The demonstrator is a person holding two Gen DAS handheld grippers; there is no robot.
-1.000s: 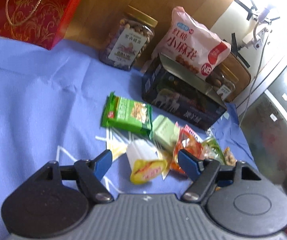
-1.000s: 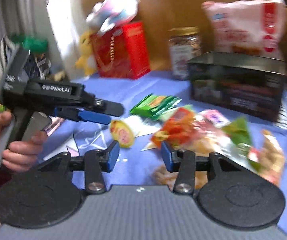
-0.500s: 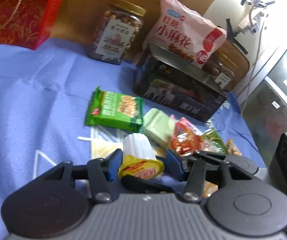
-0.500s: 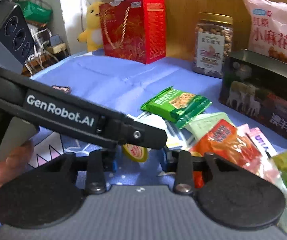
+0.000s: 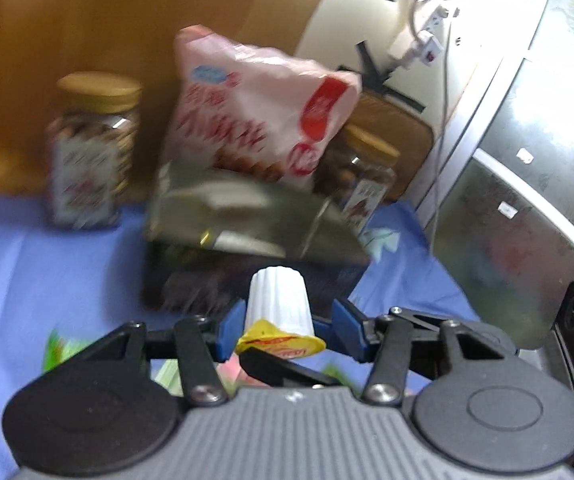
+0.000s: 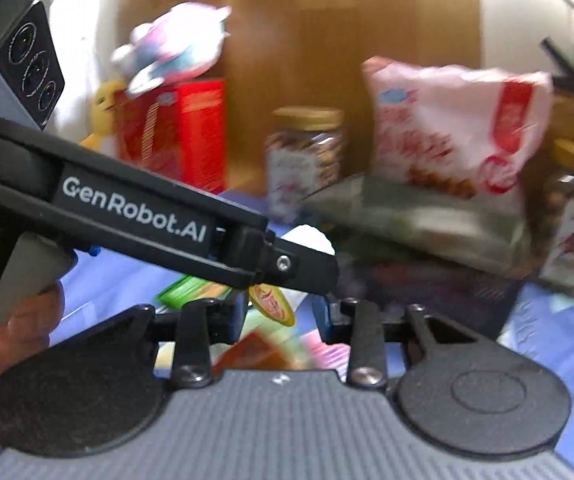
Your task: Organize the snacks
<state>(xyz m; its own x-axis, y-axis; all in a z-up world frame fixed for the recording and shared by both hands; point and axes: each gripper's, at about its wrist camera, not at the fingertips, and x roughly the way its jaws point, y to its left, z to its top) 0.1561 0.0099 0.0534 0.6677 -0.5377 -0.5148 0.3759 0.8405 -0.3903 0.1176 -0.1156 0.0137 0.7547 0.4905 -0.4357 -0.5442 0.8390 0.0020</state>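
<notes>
A white ribbed jelly cup [image 5: 279,300] with a yellow foil lid is lifted off the blue cloth [image 5: 47,272], and my left gripper [image 5: 285,316] is shut on its sides. In the right wrist view the left gripper [image 6: 319,276] crosses from the left. The cup's lid end [image 6: 271,304] sits between the fingers of my right gripper [image 6: 281,312]. That gripper's left finger is hidden, so contact is unclear. One right finger [image 5: 283,364] shows just under the lid. A dark tin box [image 5: 247,280] stands open right behind the cup.
A pink snack bag [image 5: 255,120] leans behind the tin, with nut jars [image 5: 91,152] [image 5: 363,184] on either side. A red gift bag [image 6: 183,136] and plush toys stand at the back left. A green packet [image 6: 191,288] and other loose snacks lie below the grippers.
The left gripper closed on the jelly cup and lifted it off the cloth toward the tin. The right gripper came in beside the cup, narrowed its jaws and rose with it.
</notes>
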